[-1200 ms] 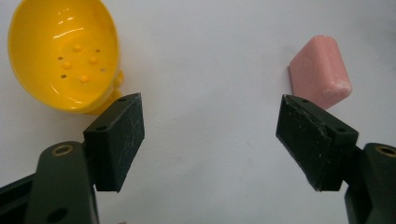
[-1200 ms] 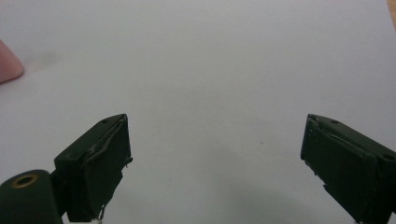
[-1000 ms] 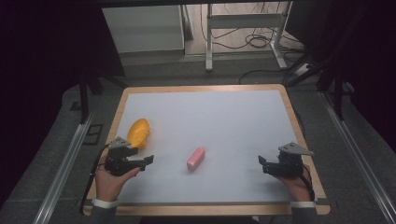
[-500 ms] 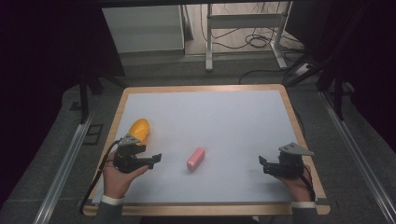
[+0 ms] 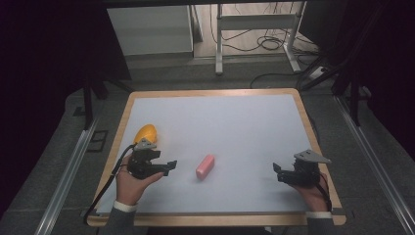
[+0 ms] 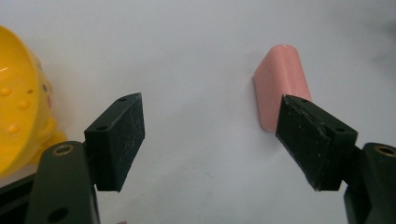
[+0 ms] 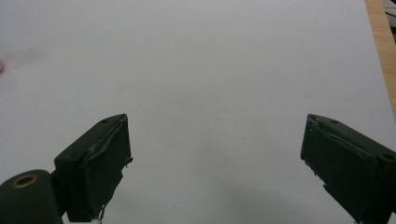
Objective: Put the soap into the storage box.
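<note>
- Nearest the person, the left gripper [image 5: 169, 166] was seen in the high view held low over the near left of the worktop [image 5: 244, 122], its jaws pointed towards the middle.
- The right gripper [image 5: 276, 172] was seen at the near right of the worktop, well apart from everything else, with its grey plate on top.
- In the left gripper view, the left gripper [image 6: 210, 135] was shown with its jaws spread wide apart and nothing between them but bare white surface.
- In the right gripper view, the right gripper [image 7: 215, 158] was likewise shown with its jaws wide apart over bare white surface; how wide either stood could not be judged from the high view.
- The pink block [image 5: 205, 166] was seen lying flat near the middle of the worktop, just beyond the left gripper's tips and not touched by them.
- In the left gripper view the pink block [image 6: 280, 79] was shown ahead and to the right, its near end hidden behind the right-hand jaw.
- The yellow object [image 5: 146, 132] was seen at the left edge of the worktop, just behind the left gripper, its lower part covered by the gripper.
- In the left gripper view the yellow object [image 6: 18, 93] was cut off by the left border, and small raised dots were shown on it; what it was could not be made out.
- A wooden edge [image 7: 380, 46] was caught at the far right of the right gripper view.
</note>
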The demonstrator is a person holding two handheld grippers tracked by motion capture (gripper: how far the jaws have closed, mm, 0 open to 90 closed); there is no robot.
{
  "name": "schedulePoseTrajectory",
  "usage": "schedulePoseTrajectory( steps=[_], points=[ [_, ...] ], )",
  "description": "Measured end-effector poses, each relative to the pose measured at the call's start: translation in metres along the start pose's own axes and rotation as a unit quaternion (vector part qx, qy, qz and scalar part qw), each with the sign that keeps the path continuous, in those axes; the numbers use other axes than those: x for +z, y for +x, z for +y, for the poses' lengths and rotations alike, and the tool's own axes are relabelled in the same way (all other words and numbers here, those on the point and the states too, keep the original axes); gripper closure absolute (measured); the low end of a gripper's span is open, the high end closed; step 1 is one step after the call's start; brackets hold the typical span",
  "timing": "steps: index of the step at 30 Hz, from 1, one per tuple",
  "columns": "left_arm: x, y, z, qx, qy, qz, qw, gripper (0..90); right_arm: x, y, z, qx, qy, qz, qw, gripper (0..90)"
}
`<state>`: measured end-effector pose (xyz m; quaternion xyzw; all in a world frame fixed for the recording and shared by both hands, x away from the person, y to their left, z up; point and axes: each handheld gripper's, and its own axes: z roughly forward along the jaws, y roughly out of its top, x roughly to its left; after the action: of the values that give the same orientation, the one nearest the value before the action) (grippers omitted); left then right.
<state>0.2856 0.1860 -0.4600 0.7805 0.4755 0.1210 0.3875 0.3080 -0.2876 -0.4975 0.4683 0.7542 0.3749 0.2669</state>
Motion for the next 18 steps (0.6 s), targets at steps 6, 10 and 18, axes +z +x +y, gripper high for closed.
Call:
schedulePoseTrajectory(
  steps=[6, 10, 18],
  points=[
    [0.006, -0.006, 0.004, 0.011, 0.006, -0.005, 0.9999, 24.3, 0.0, 0.0, 0.0, -0.002, 0.002, -0.002, 1.0, 8.1],
    [0.01, -0.011, 0.006, 0.016, 0.008, -0.007, 0.9998, 24.3, 0.001, 0.0, 0.0, -0.002, 0.003, -0.003, 1.0, 8.2],
    [0.018, -0.019, 0.007, 0.015, 0.012, -0.015, 0.9997, 24.4, 0.002, 0.0, -0.001, -0.004, 0.006, -0.004, 1.0, 8.1]
  ],
)
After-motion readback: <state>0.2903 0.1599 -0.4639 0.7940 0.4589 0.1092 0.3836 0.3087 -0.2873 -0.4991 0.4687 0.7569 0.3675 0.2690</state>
